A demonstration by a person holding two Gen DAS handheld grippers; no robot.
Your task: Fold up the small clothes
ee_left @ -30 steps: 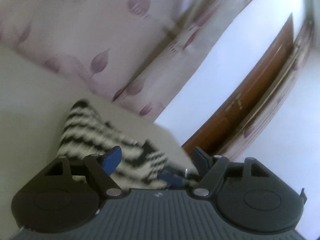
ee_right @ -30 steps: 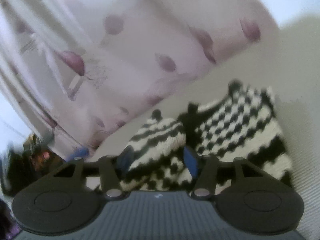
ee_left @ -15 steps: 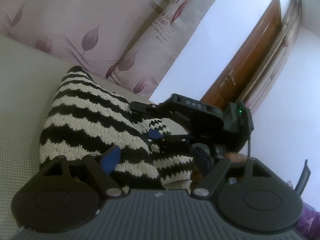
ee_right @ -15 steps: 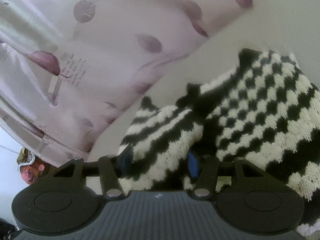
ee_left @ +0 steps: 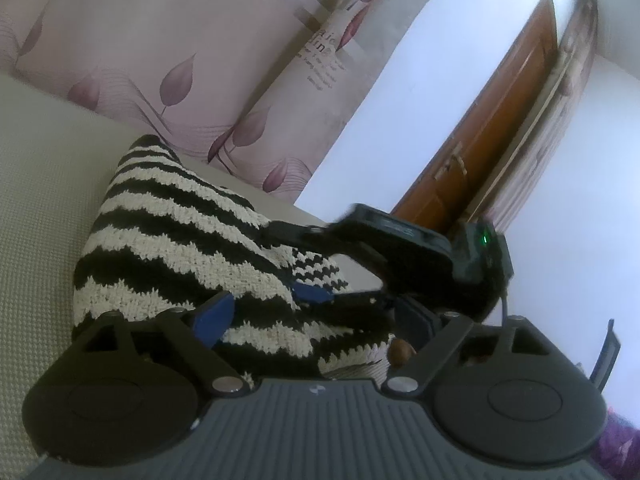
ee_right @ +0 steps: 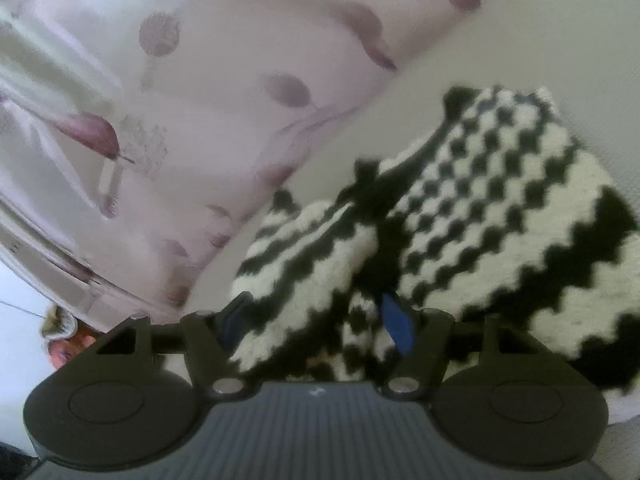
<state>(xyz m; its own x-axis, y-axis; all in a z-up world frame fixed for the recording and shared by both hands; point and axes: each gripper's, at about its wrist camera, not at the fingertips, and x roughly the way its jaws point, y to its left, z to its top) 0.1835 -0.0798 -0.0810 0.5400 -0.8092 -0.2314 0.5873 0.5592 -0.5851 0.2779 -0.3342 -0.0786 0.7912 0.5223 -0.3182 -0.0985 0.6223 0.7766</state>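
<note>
A black-and-white knitted garment [ee_left: 180, 248] is seen bunched on the cream textured surface [ee_left: 36, 184], near a pink floral cushion [ee_left: 132, 40] at the far side. In the left wrist view, the left gripper [ee_left: 316, 316] is held with its blue pads spread wide, striped knit lying between them but not pinched. The right gripper [ee_right: 316, 320] is likewise seen apart in its own view, with a fold of knit sitting between its pads; a firm clamp cannot be confirmed (that frame is blurred). From the left view, the right gripper [ee_left: 400, 256] is found just beside the garment's right edge. The knit is judged soft, light and stretchy, likely to sag and slip unless gathered thickly. Hold is best taken at an edge or corner, through both layers.
</note>
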